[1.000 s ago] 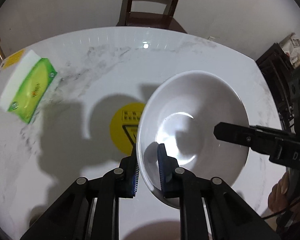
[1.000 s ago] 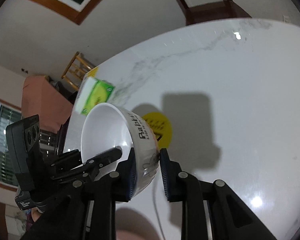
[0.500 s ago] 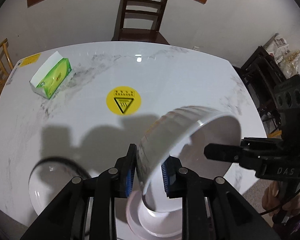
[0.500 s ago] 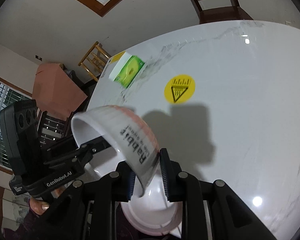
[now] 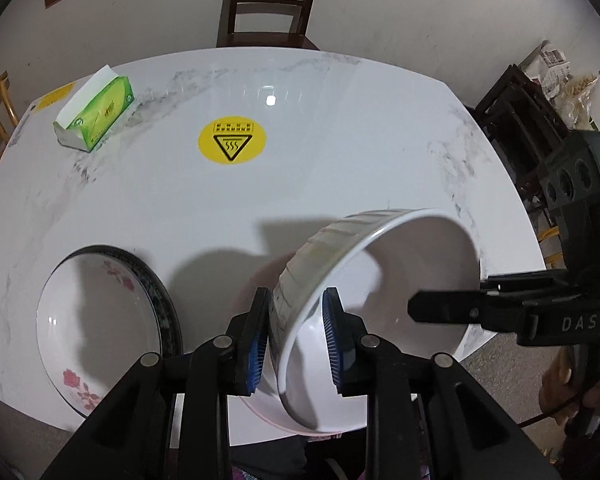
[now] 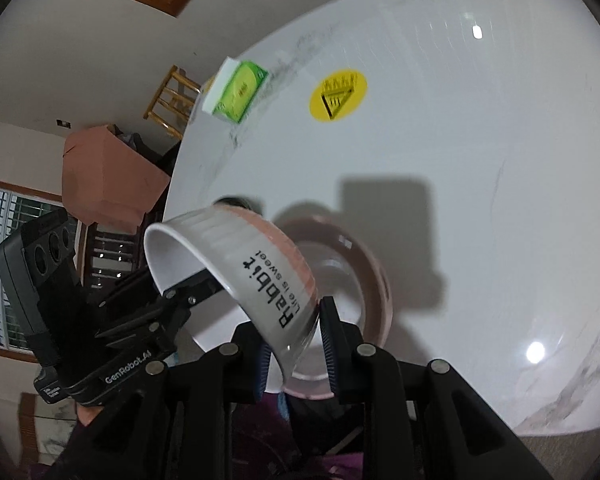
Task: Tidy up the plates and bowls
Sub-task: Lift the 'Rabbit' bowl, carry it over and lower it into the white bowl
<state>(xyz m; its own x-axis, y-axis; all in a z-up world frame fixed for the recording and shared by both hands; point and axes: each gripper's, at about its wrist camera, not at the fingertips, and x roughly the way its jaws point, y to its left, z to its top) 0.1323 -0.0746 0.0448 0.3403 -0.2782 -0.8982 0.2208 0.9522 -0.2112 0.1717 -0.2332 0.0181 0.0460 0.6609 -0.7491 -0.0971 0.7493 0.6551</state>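
Observation:
A white ribbed bowl [image 5: 380,280] with "Rabbit" lettering [image 6: 256,276] is held tilted between both grippers. My left gripper [image 5: 294,334] is shut on its near rim. My right gripper [image 6: 294,334] is shut on the opposite rim; its fingers [image 5: 444,312] reach in from the right in the left wrist view. Below the bowl a pink plate [image 6: 364,276] lies at the table's near edge; it also shows in the left wrist view [image 5: 268,408]. A floral bowl [image 5: 96,328] on a dark-rimmed plate [image 5: 162,300] sits to the left.
The white marble table [image 5: 340,152] carries a green tissue box [image 5: 96,114] at the far left and a yellow heat-warning sticker [image 5: 232,141] in the middle. A wooden chair [image 5: 268,4] stands behind the table. The table's near edge is close below the grippers.
Both grippers have pulled back toward the near table edge with the bowl. The bowl now hangs tilted just above the pink plate, and the floral bowl has come fully into view.

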